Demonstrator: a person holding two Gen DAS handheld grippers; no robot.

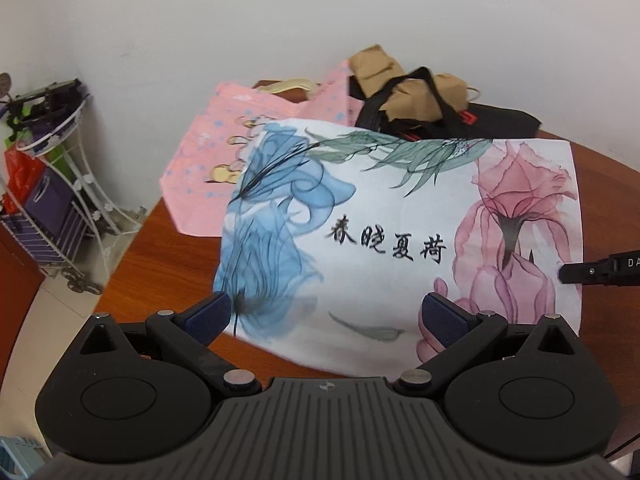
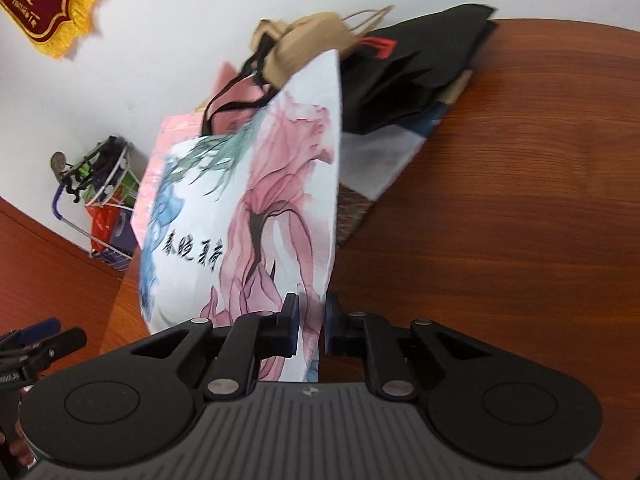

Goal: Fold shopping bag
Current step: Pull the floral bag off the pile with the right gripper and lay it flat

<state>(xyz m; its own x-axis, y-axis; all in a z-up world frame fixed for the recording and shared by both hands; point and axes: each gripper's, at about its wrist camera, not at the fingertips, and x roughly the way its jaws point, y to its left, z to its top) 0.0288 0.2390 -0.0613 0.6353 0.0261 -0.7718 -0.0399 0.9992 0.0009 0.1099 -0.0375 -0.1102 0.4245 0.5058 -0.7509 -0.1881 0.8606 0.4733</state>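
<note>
Right hand-held gripper (image 2: 311, 326) pinches floral bag (image 2: 240, 216) edge.

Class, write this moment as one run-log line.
step: fold | right gripper: shut on floral bag edge, lifted | left gripper: open over bag | pink bag, black bag: behind

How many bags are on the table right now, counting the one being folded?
4, possibly more hidden: the floral bag in front, pinched at its edge by the right gripper; the pink bag behind-left; the black bag behind-right; the brown paper bag atop it.
</note>
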